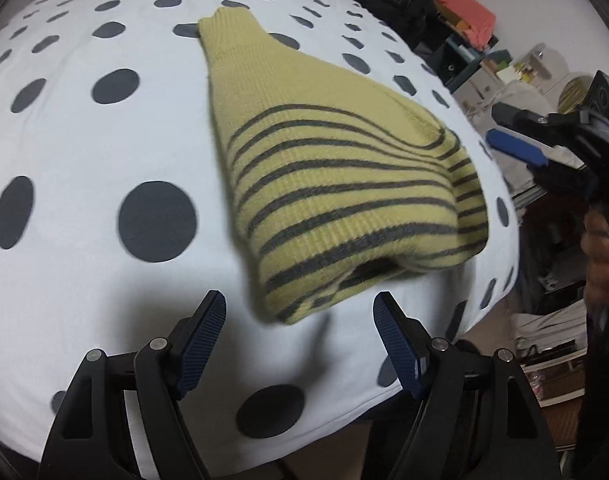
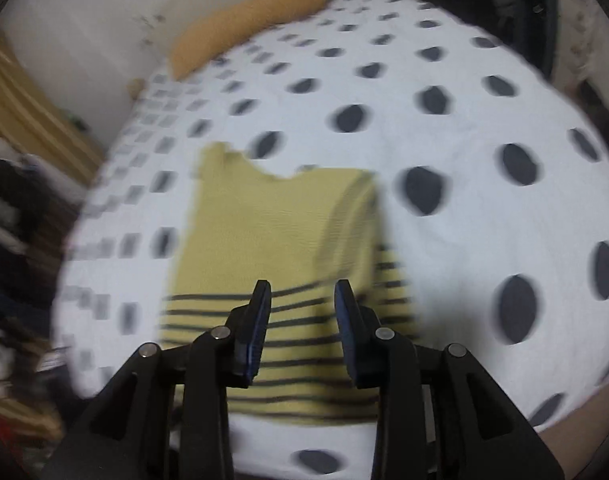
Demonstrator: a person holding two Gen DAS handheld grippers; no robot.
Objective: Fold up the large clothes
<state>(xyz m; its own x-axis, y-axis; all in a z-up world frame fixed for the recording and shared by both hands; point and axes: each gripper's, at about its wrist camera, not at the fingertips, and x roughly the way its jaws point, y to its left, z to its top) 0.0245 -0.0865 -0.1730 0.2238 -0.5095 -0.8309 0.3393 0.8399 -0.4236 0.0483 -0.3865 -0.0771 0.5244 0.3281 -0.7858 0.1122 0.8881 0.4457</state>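
Sweater [image 1: 336, 184] fabric, pale yellow with dark grey stripes across its lower part, is seen lying folded into a narrow bundle on a white bedspread [image 1: 104, 152] printed with large grey dots. In the left wrist view the plain yellow end of the garment is stretched toward the far side of the bed, while the striped end is bunched nearer the camera, with a dark hollow showing under one fold. The left gripper [image 1: 300, 344] is held above the bedspread just short of the striped end; its jaws are spread wide and nothing is caught between its blue ribbed pads. The right gripper [image 2: 302, 328] is shown in its own view poised over the striped part of the sweater, its jaws parted by a moderate gap with no cloth pinched between them; whether the fingertips touch the fabric cannot be told, as that view is blurred. The same gripper is also visible at the right edge of the left wrist view, held by a hand [image 1: 602, 256] and clear of the garment. An orange-yellow pillow [image 2: 244, 24] is seen at the far end of the bed near the wall. Beside the bed, a dark bag [image 1: 396, 0] and a coral-coloured cloth [image 1: 468, 12] are piled on cluttered furniture.
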